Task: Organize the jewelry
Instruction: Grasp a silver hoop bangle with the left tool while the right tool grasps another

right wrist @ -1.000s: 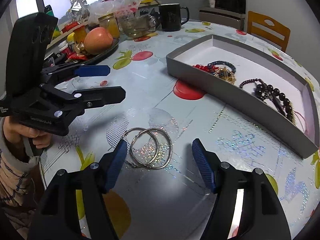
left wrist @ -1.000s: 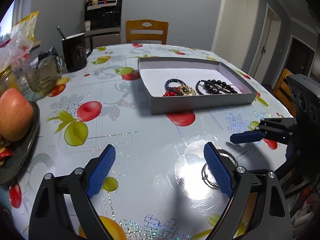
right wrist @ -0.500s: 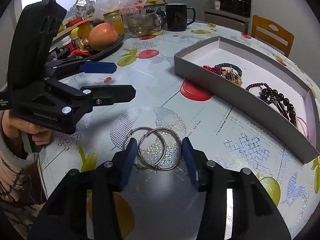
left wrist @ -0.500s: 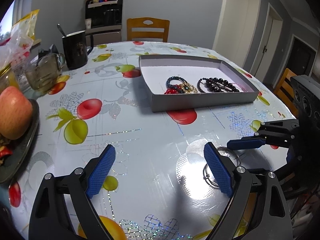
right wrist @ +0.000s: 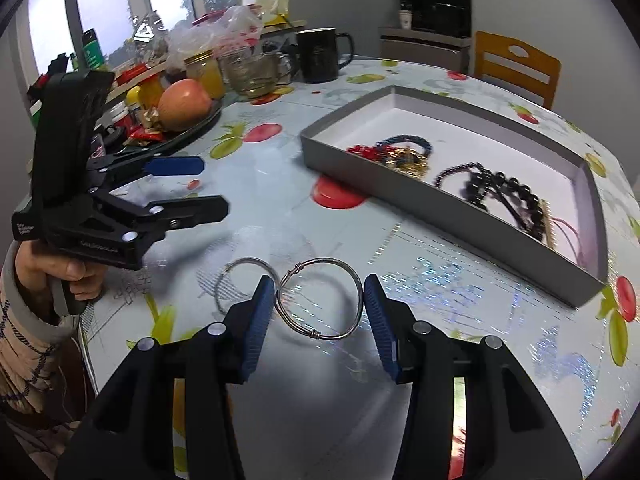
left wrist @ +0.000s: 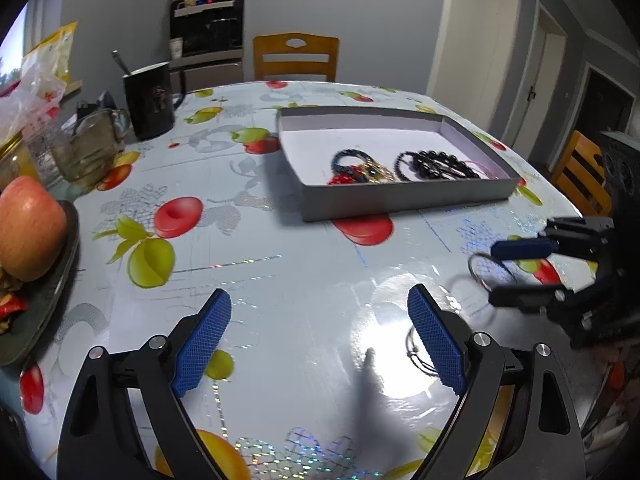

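My right gripper (right wrist: 319, 305) is shut on a silver wire bangle (right wrist: 352, 280), its blue pads pressing both sides of the ring. A second silver bangle (right wrist: 240, 266) lies flat on the tablecloth just left of it. In the left wrist view the held bangle (left wrist: 478, 270) hangs between the right gripper's fingers (left wrist: 520, 248), and the other bangle (left wrist: 416, 350) is half hidden behind my left finger. My left gripper (left wrist: 320, 340) is open and holds nothing. The grey tray (left wrist: 400, 200) further back holds black bead bracelets (left wrist: 436, 164) and a red, blue and gold cluster (left wrist: 356, 170).
A black mug (left wrist: 150, 100), a glass cup (left wrist: 88, 152) and an apple (left wrist: 30, 228) on a dark plate stand at the left. Jars and bags (right wrist: 208, 68) crowd the window side. Wooden chairs (left wrist: 296, 58) stand behind the table, whose edge runs close on the right.
The right gripper's jaws closed on one bangle and carried it away from the other, toward the tray side. The left gripper stayed where it was, open.
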Tool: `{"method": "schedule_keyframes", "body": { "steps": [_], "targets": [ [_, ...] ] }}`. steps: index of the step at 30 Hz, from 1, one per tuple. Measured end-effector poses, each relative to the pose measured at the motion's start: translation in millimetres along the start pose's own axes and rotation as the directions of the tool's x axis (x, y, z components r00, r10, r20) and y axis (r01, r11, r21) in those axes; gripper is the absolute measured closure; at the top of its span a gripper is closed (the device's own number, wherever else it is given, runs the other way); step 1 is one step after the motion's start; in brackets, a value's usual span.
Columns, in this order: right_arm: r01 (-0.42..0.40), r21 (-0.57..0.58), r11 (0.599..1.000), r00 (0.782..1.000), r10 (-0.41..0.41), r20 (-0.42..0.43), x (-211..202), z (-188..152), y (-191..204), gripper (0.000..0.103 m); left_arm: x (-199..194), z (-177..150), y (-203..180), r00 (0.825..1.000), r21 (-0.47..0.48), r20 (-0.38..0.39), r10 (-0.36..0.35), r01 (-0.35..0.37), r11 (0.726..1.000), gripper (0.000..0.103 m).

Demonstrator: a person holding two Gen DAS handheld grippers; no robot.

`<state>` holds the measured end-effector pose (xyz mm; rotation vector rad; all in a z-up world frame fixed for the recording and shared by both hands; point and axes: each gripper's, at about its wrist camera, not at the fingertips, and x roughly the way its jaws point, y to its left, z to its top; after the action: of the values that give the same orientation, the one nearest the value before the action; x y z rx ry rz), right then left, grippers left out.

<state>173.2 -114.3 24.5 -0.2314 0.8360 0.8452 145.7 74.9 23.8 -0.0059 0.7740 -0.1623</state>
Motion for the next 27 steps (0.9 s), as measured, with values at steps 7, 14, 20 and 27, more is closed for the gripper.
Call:
{"method": "schedule_keyframes", "body": {
  "steps": [7, 14, 20, 27],
  "targets": [
    [0.025, 0.025, 0.999, 1.000, -0.025, -0.004, -2, -6, -14, 0.056, 3, -7, -41, 0.998, 0.152, -0.042, -0.040, 0.046, 0.987, 0.013],
    [0.025, 0.035, 0.999, 1.000, -0.025, -0.005, -2, -9, -19, 0.056, 6, -15, -71, 0.996, 0.254, -0.081, -0.048, 0.067, 0.965, 0.013],
    [0.026, 0.037, 0.999, 1.000, -0.026, -0.003, -3, -10, -20, 0.056, 14, -20, -82, 0.990, 0.304, -0.135, -0.042, 0.082, 0.949, 0.027],
    [0.033, 0.033, 0.999, 0.999, -0.033, -0.001, -6, -9, -21, 0.056, 13, -20, -78, 0.986, 0.263, -0.143, -0.082, 0.118, 0.958, 0.051]
  ]
}}
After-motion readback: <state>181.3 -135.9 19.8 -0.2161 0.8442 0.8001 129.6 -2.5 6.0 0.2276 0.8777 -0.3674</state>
